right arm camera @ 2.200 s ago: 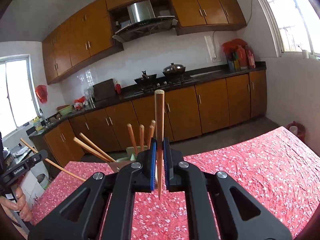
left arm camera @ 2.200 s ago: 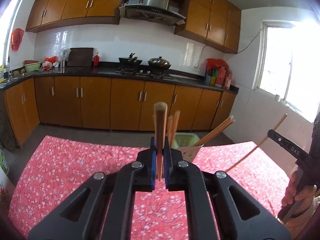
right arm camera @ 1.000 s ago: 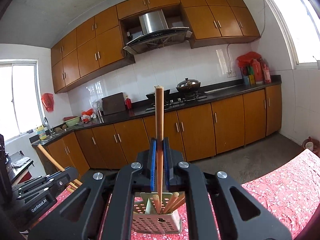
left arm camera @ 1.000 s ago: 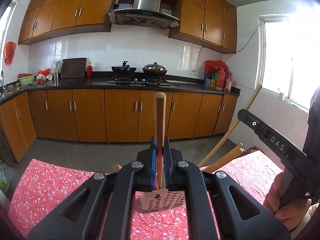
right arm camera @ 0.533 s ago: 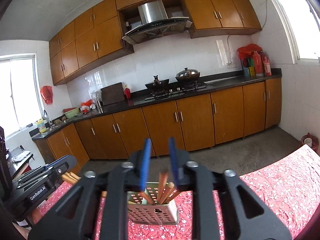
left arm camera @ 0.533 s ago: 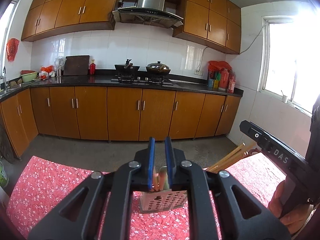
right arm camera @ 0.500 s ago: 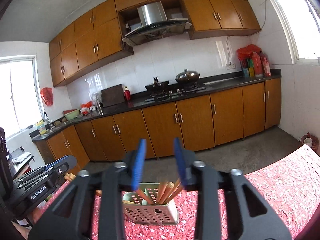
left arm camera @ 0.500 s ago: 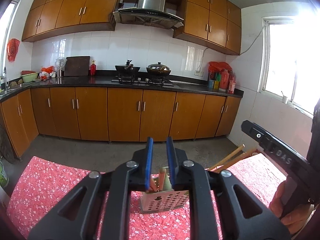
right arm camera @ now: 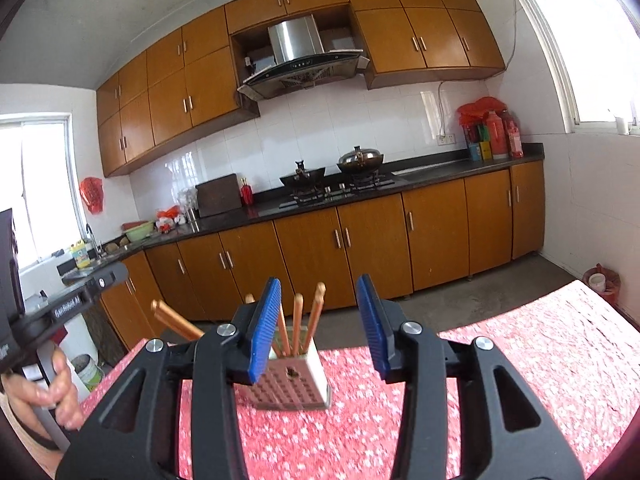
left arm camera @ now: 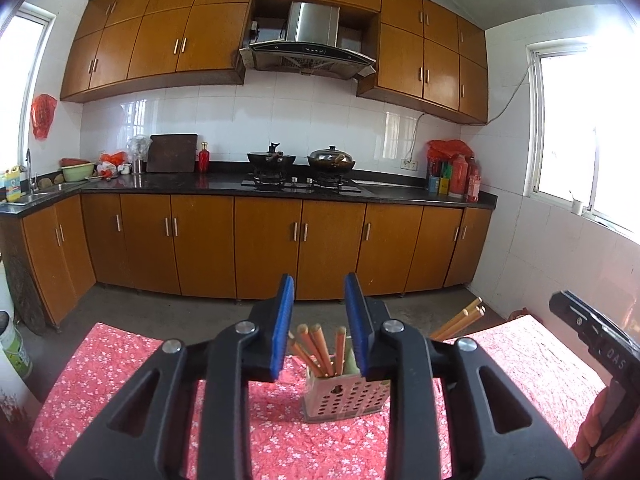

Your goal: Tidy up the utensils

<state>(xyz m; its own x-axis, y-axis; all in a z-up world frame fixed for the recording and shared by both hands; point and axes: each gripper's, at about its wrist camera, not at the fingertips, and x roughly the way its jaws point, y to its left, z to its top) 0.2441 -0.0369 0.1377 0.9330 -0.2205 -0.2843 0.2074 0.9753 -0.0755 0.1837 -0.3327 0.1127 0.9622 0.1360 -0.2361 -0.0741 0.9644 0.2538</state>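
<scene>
Nearby, chopsticks [left arm camera: 320, 346] upright in holder [left arm camera: 344, 398]

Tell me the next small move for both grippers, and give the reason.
Probably draw both back from the perforated holder and go for more utensils. The left gripper and right gripper have just been opening, with nothing pinched between their jaws, and the chopsticks already stand in the holder on the floral tablecloth.
</scene>
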